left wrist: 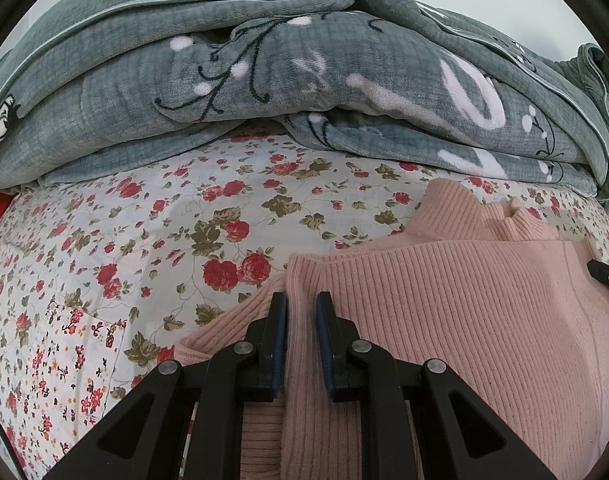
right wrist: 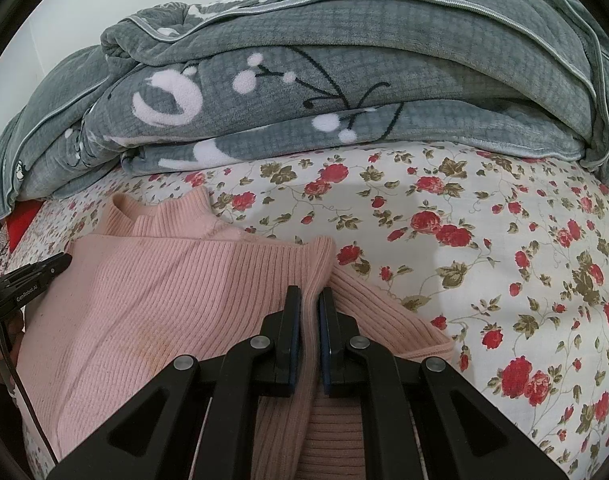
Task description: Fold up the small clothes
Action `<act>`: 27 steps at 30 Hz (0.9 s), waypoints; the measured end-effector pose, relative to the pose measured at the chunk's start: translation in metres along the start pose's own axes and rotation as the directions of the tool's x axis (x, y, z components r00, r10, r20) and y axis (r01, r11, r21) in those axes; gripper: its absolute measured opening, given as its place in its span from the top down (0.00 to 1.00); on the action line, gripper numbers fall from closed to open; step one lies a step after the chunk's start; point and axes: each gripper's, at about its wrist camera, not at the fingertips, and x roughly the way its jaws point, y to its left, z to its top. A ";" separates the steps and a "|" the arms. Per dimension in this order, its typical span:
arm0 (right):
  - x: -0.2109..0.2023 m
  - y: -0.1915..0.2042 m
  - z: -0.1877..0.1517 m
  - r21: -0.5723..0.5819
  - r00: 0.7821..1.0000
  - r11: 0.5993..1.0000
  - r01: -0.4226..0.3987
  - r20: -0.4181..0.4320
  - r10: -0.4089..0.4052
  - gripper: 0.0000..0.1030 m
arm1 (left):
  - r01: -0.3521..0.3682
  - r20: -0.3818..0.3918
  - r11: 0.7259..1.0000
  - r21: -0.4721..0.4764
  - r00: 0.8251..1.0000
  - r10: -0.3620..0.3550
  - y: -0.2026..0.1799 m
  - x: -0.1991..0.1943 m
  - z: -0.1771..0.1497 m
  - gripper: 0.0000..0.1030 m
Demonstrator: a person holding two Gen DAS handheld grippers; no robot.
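Observation:
A pink ribbed sweater (left wrist: 456, 312) lies on the floral bedsheet (left wrist: 184, 216), its collar toward the far side. My left gripper (left wrist: 301, 300) is shut on the sweater's left edge, with a fold of knit pinched between its pads. My right gripper (right wrist: 310, 294) is shut on the sweater's right edge (right wrist: 316, 264) in the same way. The sweater's body (right wrist: 164, 292) spreads between the two grippers. The right gripper's tip shows at the right edge of the left wrist view (left wrist: 608, 276). The left gripper shows at the left edge of the right wrist view (right wrist: 32, 276).
A bulky folded grey fleece blanket (left wrist: 264, 72) with white and black patterns lies across the far side of the bed, also in the right wrist view (right wrist: 344, 80). Floral sheet (right wrist: 504, 240) stretches to the sweater's sides. A red item (right wrist: 22, 220) peeks from under the blanket.

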 end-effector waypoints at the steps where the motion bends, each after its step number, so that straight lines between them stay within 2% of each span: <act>1: 0.000 0.000 0.000 0.000 1.000 1.000 0.000 0.000 0.000 0.92 | 0.000 0.000 1.000 0.000 1.000 0.000 0.000 0.000 0.000 0.85; 27: 0.000 0.000 0.000 0.001 1.000 1.000 0.001 -0.001 -0.001 0.92 | 0.011 0.013 1.000 -0.004 1.000 -0.011 0.000 0.000 0.000 0.85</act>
